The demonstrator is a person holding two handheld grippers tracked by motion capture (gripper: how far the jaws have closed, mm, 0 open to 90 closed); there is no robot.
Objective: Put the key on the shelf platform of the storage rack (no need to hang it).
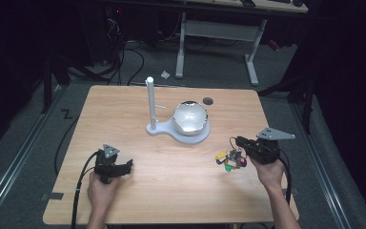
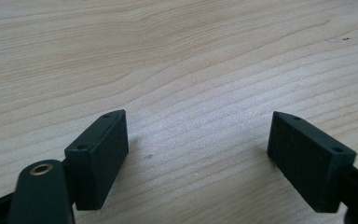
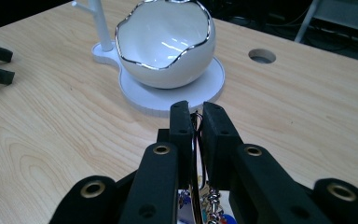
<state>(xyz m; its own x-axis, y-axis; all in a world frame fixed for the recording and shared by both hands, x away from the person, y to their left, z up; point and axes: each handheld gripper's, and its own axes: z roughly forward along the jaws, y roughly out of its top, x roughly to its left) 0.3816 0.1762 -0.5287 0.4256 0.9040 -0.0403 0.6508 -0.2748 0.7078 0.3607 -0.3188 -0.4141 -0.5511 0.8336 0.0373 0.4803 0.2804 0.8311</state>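
Presently the right gripper [image 3: 196,114] is clamped on a thin cord of the key bunch [image 1: 229,160], which hangs just below its jaws. Ahead of it, beyond the fingertips, sits the white bowl [image 3: 165,44] on its stand [image 3: 205,86]. The left gripper [image 2: 196,154] rests spread and empty, well apart.

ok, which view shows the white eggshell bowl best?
Right gripper view: the eggshell bowl is close, with its jagged silver rim and inside clear. High view shows it small, from above, on its white stand. Left gripper view gives bare tabletop.
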